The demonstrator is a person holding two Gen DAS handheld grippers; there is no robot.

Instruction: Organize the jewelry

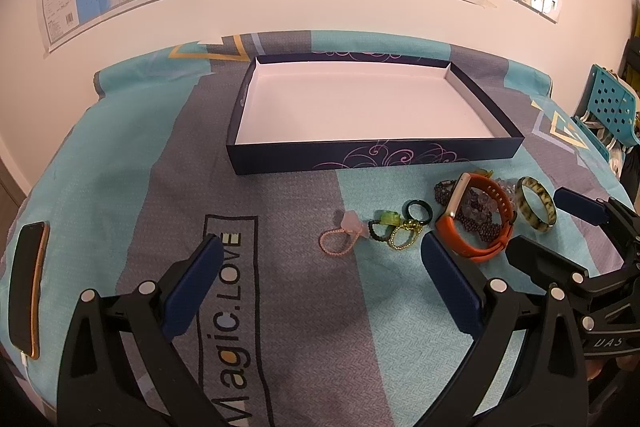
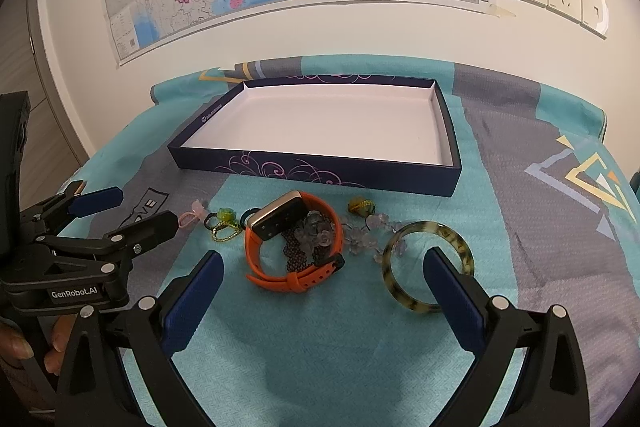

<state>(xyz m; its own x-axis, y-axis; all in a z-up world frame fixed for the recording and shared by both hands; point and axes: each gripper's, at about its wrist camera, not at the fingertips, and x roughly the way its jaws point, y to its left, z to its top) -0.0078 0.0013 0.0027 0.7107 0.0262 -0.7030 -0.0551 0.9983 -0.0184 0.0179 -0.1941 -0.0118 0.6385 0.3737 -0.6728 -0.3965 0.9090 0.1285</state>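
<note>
Left gripper (image 1: pixel 322 251) and right gripper (image 2: pixel 323 263): both spread wide, empty. Jewelry in a row just before the box (image 2: pixel 312 171): orange watch (image 2: pixel 296 247), speckled bangle (image 2: pixel 428 267), pink ring (image 1: pixel 336 239). Phone (image 1: pixel 26 287) far left of box.

We view low and close from each gripper toward the far wall; both views share the box (image 1: pixel 376 155) (image 2: pixel 316 173).
</note>
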